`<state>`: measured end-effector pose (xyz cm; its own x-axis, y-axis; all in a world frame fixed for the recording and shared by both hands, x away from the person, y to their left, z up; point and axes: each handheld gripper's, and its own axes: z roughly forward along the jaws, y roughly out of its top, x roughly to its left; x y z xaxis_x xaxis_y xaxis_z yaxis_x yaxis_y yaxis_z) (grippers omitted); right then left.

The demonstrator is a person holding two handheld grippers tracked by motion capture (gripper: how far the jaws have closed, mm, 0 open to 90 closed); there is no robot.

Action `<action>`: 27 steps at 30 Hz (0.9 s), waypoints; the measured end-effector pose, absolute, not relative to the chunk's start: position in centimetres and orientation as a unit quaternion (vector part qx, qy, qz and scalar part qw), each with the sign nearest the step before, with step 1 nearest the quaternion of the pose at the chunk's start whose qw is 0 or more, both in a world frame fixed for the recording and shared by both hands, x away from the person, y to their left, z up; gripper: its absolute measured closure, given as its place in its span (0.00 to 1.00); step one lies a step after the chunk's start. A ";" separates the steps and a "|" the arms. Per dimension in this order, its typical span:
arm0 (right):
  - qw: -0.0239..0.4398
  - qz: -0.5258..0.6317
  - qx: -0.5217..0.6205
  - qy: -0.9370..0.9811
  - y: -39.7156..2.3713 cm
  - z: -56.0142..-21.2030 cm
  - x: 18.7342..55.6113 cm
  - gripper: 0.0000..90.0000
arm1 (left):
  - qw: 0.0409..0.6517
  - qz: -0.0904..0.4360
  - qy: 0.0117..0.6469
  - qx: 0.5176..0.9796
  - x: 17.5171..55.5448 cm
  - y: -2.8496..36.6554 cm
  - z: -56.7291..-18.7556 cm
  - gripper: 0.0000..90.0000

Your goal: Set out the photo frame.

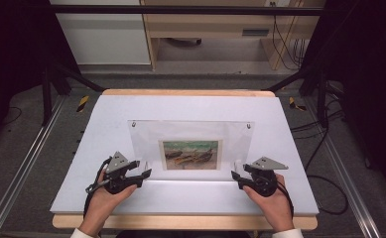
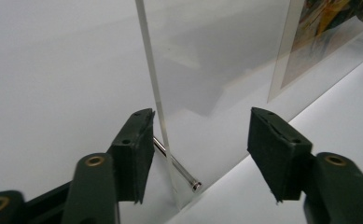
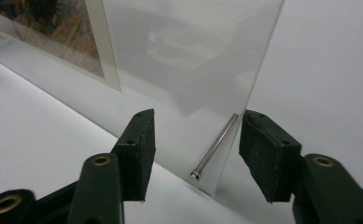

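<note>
A clear acrylic picture frame [image 1: 190, 141] stood upright on the white-topped counter [image 1: 106, 114], roughly at its middle, with a small painted print of boats on a shore [image 1: 190, 154] sandwiched in its lower centre. Two small metal studs sat near its upper corners.

The left tongs [image 1: 142, 168] were at the frame's lower left corner. In the left gripper view the left tongs [image 2: 200, 140] stood released, their black jaws spread with the frame's thin edge [image 2: 153, 84] rising between them. The near jaw's pad lay just beside that edge and a slim silver standoff pin [image 2: 177, 165] at the frame's foot; whether it touched could not be told. The far jaw stood well apart from the pane.

The right tongs [image 1: 236, 173] were at the lower right corner. In the right gripper view the right tongs [image 3: 195, 135] were likewise released, straddling the corner of the pane [image 3: 188, 56], with another silver standoff pin [image 3: 216, 144] slanting between the jaws and its upper end just beside the right-hand pad. No pad visibly pressed on the acrylic.

A hand [image 1: 103, 198] held each tool from the counter's near edge.
</note>
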<state>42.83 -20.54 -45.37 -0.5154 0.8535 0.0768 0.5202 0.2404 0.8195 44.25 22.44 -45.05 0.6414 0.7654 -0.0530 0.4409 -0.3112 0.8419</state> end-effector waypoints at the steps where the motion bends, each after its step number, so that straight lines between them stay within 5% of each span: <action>1: 0.198 0.420 0.451 0.762 -20.5 -45.4 42.8 0.49 | 0.445 0.182 0.382 0.789 44.3 22.4 -45.1 0.41; 13: 0.236 0.432 0.434 0.755 -20.2 -45.0 43.2 0.13 | 0.464 0.189 0.370 0.783 44.3 22.0 -44.7 0.13; 27: 0.264 0.456 0.420 0.739 -20.5 -44.1 42.3 0.09 | 0.490 0.227 0.368 0.757 43.3 23.2 -43.9 0.08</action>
